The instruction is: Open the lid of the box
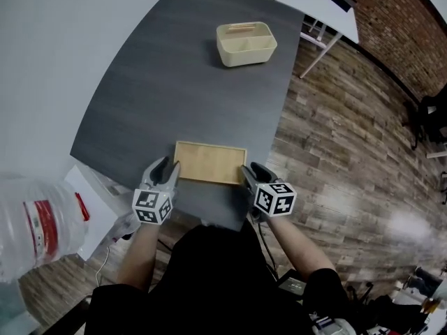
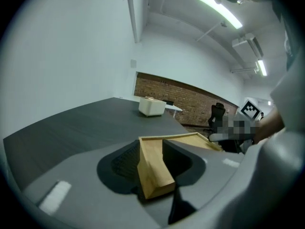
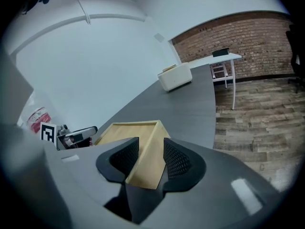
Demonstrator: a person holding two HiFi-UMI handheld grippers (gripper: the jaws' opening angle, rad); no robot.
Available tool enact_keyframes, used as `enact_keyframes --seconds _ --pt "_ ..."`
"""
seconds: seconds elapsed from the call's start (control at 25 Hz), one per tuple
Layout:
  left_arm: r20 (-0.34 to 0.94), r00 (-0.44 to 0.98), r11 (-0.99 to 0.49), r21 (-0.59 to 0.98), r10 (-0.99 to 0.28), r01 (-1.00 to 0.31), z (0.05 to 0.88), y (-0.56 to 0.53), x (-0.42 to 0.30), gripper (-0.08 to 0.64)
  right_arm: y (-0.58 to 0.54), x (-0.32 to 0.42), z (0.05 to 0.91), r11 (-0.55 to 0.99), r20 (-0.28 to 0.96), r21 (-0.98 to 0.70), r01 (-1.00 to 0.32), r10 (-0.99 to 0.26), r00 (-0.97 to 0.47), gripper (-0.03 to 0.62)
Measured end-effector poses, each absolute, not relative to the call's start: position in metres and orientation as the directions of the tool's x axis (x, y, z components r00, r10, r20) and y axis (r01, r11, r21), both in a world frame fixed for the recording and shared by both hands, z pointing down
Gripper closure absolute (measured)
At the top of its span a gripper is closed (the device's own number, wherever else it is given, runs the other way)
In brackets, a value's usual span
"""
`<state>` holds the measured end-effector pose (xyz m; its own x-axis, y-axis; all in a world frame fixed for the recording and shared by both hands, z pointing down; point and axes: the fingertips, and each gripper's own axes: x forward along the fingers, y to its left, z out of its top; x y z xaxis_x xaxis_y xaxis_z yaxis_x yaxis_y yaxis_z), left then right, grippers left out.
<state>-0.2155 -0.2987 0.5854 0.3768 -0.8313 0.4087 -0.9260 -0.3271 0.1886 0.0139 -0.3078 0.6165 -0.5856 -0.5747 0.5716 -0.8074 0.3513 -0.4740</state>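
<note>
As left gripper [image 1: 168,167] and right gripper [image 1: 249,172] gape, box [image 1: 209,162] ends lie between their jaws.

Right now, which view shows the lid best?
The head view: almost the whole lid shows from above, flat on the table. The left gripper view shows mostly one end, close up; the right gripper view shows the other end and part of the top face.

dark grey table [image 1: 160,82], flat wooden box [image 1: 209,162] by the near edge, cream plastic tub [image 1: 246,44] way at the back
</note>
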Motion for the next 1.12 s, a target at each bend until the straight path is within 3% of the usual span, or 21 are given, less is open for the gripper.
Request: enact_keyframes --seconds 0.28,0.52,0.8,1.12 --pt "0.467 0.373 -0.274 0.268 -0.802 -0.924 0.609 -0.305 -0.220 0.416 -0.312 0.005 0.627 0.325 0.598 -0.490 -0.809 -0.549 -0.584 0.419" --pt "0.467 0.386 -0.245 0.334 -0.796 -0.910 0.614 -0.308 -0.221 0.492 -0.310 0.005 0.627 0.300 0.604 -0.513 -0.804 -0.540 -0.587 0.417" --pt "0.456 0.405 -0.257 0.352 -0.792 -0.900 0.613 -0.308 -0.219 0.507 -0.306 -0.007 0.630 0.298 0.593 -0.552 -0.779 -0.517 -0.618 0.390" --pt "0.457 0.386 -0.228 0.363 -0.802 -0.904 0.613 -0.308 -0.221 0.509 -0.305 -0.004 0.628 0.293 0.573 -0.587 -0.754 -0.507 -0.643 0.439"
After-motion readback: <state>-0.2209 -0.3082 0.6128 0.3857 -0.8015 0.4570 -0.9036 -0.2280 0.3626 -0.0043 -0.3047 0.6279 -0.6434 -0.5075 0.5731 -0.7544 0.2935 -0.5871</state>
